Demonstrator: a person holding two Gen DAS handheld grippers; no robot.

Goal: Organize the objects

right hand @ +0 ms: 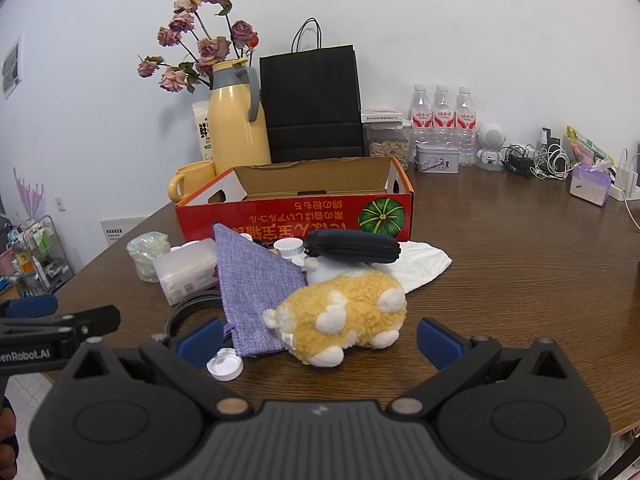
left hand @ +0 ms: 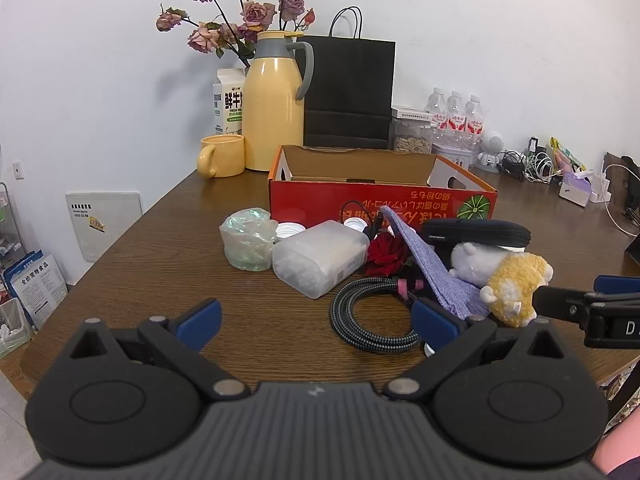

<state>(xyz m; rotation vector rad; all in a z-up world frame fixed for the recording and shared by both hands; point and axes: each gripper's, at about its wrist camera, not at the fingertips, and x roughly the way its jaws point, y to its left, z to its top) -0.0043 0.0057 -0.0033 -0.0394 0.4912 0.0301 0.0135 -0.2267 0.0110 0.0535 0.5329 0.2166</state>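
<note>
On the brown tabletop (right hand: 520, 248), a red cardboard box (right hand: 296, 216) stands open and empty, well in from the near edge. Just before it lies a heap: yellow plush toy (right hand: 344, 316), purple cloth pouch (right hand: 256, 292), dark zip case (right hand: 352, 245), clear plastic container (left hand: 320, 256), coiled cable (left hand: 368, 316), loose white cap (right hand: 225, 365). Left tongs (left hand: 316, 322) and right tongs (right hand: 320, 340) both stand fully apart, gripping nothing, poised short of the heap.
</note>
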